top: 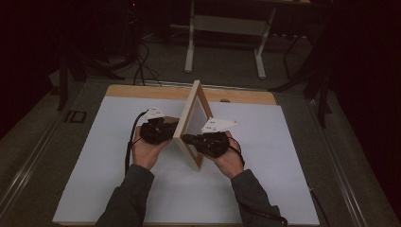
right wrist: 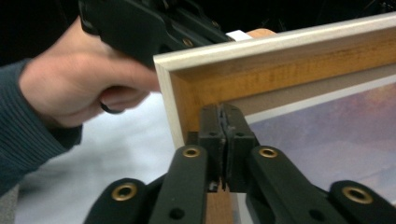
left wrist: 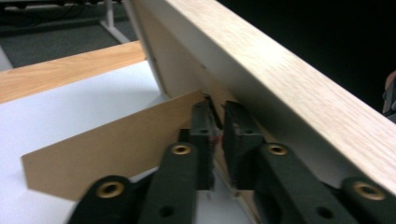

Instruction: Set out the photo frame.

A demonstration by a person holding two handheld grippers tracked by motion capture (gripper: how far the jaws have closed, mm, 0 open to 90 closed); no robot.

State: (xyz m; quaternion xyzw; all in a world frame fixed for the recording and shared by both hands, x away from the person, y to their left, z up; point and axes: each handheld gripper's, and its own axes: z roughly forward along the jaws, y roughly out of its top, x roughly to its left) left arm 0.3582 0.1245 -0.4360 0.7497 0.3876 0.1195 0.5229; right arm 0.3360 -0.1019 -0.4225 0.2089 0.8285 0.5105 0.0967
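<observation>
Risk: the picture frame (top: 191,124) stands on edge on the surface (top: 265,156); it could tip if its brown back stand (left wrist: 112,147) slips.
Left gripper (left wrist: 217,135): jaws slightly parted, stand's inner end by the left pad, grip uncertain.
Right gripper (right wrist: 224,126): jaws closed, tips against the frame's front corner.

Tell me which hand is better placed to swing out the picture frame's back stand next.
Left, probably. The left gripper is behind the picture frame, its jaws right beside the brown stand. The right gripper is on the picture side, jaws shut near the frame's corner.
</observation>
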